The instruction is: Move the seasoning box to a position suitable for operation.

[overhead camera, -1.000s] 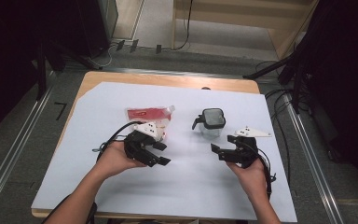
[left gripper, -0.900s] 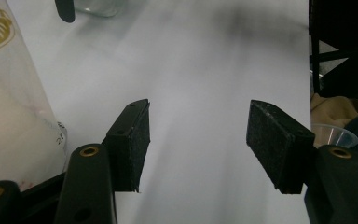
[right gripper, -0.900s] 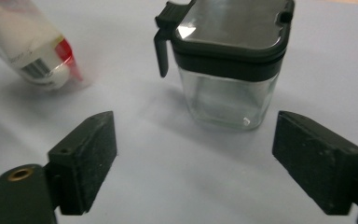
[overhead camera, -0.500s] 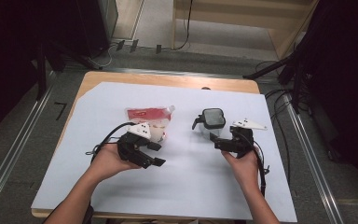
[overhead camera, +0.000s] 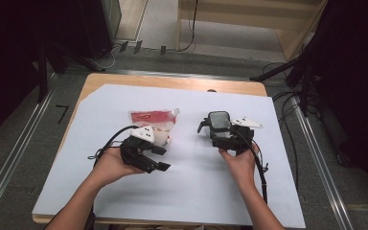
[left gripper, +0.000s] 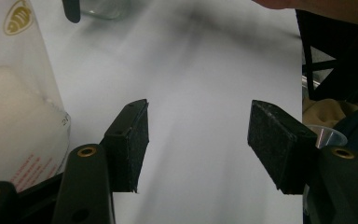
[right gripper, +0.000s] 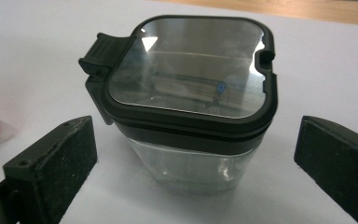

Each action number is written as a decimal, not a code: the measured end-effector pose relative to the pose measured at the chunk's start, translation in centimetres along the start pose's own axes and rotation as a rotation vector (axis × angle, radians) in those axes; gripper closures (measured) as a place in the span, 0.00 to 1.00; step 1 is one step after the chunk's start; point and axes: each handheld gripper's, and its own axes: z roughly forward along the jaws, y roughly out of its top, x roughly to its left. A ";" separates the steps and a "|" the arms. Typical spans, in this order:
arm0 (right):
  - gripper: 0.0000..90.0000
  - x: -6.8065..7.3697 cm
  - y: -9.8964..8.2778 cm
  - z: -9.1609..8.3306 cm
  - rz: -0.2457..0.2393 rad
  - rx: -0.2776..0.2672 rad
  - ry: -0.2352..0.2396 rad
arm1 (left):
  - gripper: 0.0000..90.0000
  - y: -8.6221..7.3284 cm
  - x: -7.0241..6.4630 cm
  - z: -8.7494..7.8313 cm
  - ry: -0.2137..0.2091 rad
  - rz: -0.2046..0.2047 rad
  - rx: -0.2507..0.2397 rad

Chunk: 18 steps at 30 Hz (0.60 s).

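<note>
Close to the person, the left gripper (overhead camera: 159, 159) waits with jaws apart, holding nothing. Farther on, the right gripper (overhead camera: 214, 132) has just opened its jaws around the jar (right gripper: 191, 107), not squeezing yet. Grabbing remains.

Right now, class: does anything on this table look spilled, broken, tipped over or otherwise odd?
Nothing stands out. The clear jar stands upright on the white sheet with its dark lid shut, and the red-topped pouch lies flat beside the left claw. No spill or damage shows.
</note>
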 end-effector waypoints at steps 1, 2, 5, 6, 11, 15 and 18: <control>0.00 0.0 -0.1 0.4 0.013 0.012 -0.004 | 0.44 0.0 0.0 0.1 -0.003 0.000 -0.002; 0.00 0.0 -0.1 0.4 0.013 0.012 -0.004 | 0.44 0.1 0.0 0.2 -0.007 0.004 0.001; 0.00 0.1 -0.2 1.0 0.027 -0.001 0.033 | 0.44 0.2 -0.1 0.4 -0.014 0.007 0.006; 0.00 0.3 -0.2 1.2 0.033 -0.008 0.032 | 0.44 0.3 -0.1 0.5 -0.013 0.010 0.009; 0.00 0.9 -0.2 2.2 0.001 -0.013 -0.002 | 0.44 0.4 -0.1 0.8 -0.022 0.019 0.014; 0.07 0.8 -0.3 3.2 0.037 -0.034 -0.031 | 0.44 0.5 -0.1 0.9 -0.031 0.017 0.018; 0.09 0.7 -0.5 3.6 0.014 -0.044 -0.054 | 0.44 0.5 -0.1 1.0 -0.035 0.018 0.020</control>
